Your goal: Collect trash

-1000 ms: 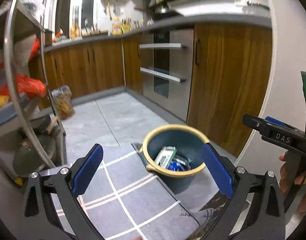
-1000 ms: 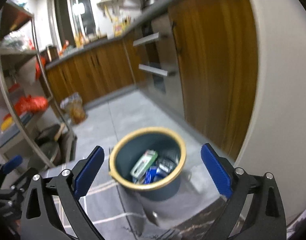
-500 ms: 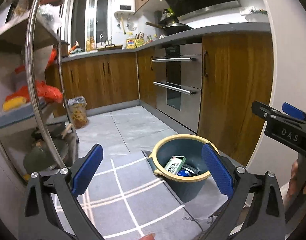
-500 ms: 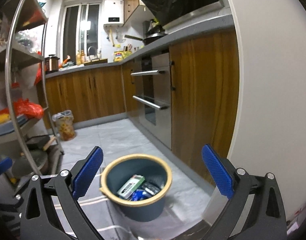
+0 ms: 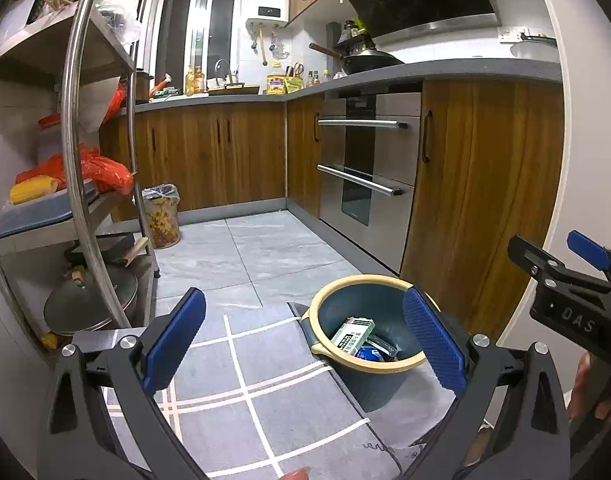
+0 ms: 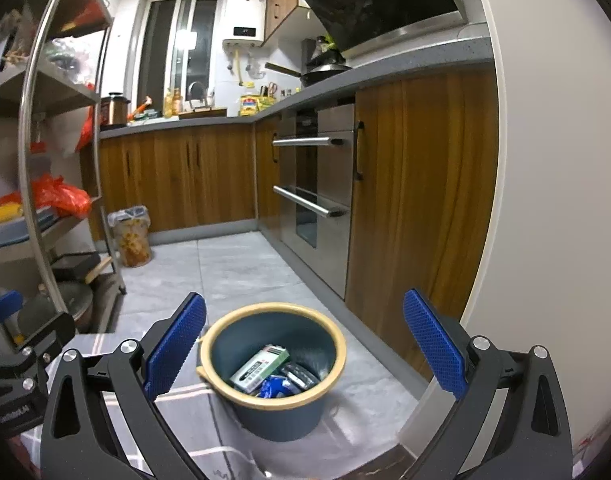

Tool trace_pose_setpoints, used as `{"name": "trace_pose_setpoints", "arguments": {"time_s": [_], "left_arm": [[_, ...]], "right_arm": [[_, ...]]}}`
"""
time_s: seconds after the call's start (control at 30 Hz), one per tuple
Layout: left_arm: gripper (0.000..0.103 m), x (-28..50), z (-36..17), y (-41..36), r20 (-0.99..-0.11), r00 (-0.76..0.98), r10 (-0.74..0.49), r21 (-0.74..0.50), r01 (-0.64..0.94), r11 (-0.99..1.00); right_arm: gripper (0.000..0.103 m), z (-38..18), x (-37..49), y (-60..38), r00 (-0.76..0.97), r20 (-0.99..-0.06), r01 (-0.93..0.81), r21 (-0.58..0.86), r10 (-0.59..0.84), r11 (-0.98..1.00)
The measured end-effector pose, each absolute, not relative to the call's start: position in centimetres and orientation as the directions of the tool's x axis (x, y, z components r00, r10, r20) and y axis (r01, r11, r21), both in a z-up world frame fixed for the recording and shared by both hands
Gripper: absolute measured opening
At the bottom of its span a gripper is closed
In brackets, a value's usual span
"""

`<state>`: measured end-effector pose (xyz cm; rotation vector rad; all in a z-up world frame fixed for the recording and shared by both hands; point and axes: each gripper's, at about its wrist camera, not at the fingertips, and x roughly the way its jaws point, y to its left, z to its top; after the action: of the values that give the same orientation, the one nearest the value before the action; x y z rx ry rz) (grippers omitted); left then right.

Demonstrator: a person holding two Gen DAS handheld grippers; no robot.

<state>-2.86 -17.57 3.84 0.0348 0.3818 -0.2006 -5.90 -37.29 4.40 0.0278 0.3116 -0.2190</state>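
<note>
A dark blue bin with a tan rim (image 5: pixel 369 376) (image 6: pixel 277 412) stands on the floor at the corner of a grey checked rug (image 5: pixel 241 404). Inside lie a green-and-white carton (image 5: pixel 353 334) (image 6: pixel 261 366) and blue and dark wrappers (image 6: pixel 277 386). My left gripper (image 5: pixel 305 344) is open and empty, raised above the rug with the bin to its right. My right gripper (image 6: pixel 305 350) is open and empty too, held above the bin. The right gripper shows at the right edge of the left wrist view (image 5: pixel 573 292), gripped by a hand (image 5: pixel 585 392).
A metal shelf rack (image 5: pixel 77 160) with red bags, pans and lids stands at the left. Wooden cabinets and a steel oven (image 5: pixel 369 176) line the right side. A lined waste basket (image 5: pixel 161 216) sits by the far cabinets. A white wall (image 6: pixel 553 200) is close on the right.
Both grippers have risen and tilted up, so more of the kitchen shows and the bin sits lower in view. Both stayed open and empty.
</note>
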Motion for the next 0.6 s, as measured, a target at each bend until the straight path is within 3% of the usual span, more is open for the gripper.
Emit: {"name": "trace_pose_setpoints", "arguments": {"time_s": [0.6], "left_arm": [[0.098,-2.71,3.94,-17.55,-0.386,0.903,-0.188,-0.013,0.198,0.980]], "right_arm": [[0.098,4.46,-5.71,-37.45,0.926,-0.315,0.221,-0.001,-0.210,0.975]]}}
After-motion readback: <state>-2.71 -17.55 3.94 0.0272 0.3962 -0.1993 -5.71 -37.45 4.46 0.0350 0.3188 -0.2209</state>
